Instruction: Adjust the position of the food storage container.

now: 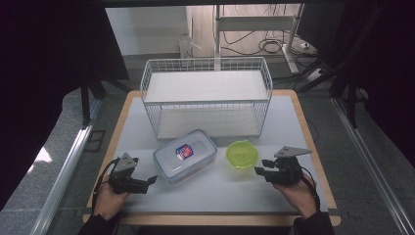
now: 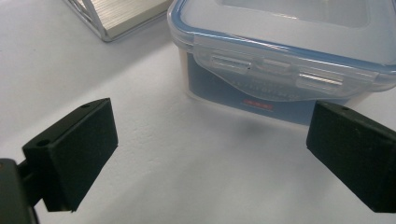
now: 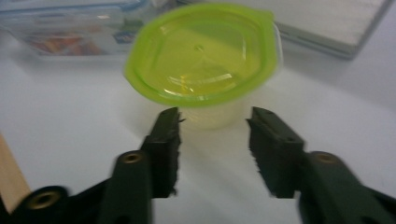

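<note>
A clear rectangular food box with a blue-sealed clip lid (image 1: pixel 185 155) (image 2: pixel 280 51) lies on the white table, left of centre. A small round tub with a lime-green lid (image 1: pixel 242 154) (image 3: pixel 203 56) stands to its right. My left gripper (image 1: pixel 150 180) (image 2: pixel 210 154) is held just left of the box, jaws wide open with nothing between them, facing the box's clip side. My right gripper (image 1: pixel 258 172) (image 3: pixel 214 140) is open just right of the green tub, its fingertips close to the tub's base without holding it.
A white wire basket rack (image 1: pixel 205 95) with a shelf stands at the back of the table (image 1: pixel 293 127), its corner (image 2: pixel 112 18) near the box. The wooden table edge (image 1: pixel 313 147) runs along the right. Floor rails and cables lie beyond.
</note>
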A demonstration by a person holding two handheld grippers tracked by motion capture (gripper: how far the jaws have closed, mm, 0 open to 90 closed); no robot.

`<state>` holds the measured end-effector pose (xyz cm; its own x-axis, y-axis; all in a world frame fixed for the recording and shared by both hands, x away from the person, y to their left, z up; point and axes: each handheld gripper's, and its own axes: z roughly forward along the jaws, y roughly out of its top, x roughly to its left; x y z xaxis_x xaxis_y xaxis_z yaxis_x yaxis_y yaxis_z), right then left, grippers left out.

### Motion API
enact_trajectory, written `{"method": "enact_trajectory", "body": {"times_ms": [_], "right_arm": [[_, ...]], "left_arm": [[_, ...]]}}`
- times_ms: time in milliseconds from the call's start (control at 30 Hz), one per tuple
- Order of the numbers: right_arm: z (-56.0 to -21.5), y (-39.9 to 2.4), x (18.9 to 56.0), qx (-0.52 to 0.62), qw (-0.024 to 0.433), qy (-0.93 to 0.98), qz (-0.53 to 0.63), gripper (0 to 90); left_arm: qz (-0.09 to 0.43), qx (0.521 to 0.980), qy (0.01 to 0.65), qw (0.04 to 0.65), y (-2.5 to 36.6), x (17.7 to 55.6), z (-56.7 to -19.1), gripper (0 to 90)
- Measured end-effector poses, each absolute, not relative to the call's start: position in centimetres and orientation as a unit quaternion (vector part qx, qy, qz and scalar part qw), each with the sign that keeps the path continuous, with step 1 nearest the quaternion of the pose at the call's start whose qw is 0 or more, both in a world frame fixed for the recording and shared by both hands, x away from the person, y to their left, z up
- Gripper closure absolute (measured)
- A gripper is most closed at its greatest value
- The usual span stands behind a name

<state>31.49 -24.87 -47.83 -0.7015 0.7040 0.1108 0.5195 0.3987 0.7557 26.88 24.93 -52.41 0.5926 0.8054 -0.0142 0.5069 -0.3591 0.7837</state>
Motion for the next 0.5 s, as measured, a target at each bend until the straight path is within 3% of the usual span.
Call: {"method": "enact_trajectory", "body": {"times_ms": [67, 133, 167, 233, 500], "right_arm": [[-47.1, -24.3, 31.6, 0.358, 0.123, 0.833, 0.404, 70.6], [-46.9, -24.0, 31.6, 0.355, 0.123, 0.832, 0.407, 74.6], [-46.6, -23.5, 31.9, 0.349, 0.118, 0.835, 0.409, 82.1], [-46.4, -22.8, 32.2, 0.34, 0.119, 0.839, 0.407, 87.7], [-45.5, -18.3, 34.6, 0.293, 0.12, 0.859, 0.402, 89.6]], "left_arm": [[0.192, 0.801, 0.41, 0.39, 24.9, 26.9, -52.4, 2.3], [0.193, 0.801, 0.411, 0.39, 25.0, 26.9, -52.4, 2.4], [0.194, 0.801, 0.412, 0.389, 25.0, 26.9, -52.4, 2.5], [0.195, 0.801, 0.412, 0.388, 24.9, 26.9, -52.4, 2.6], [0.198, 0.805, 0.41, 0.38, 24.8, 26.9, -52.5, 3.0]]}}
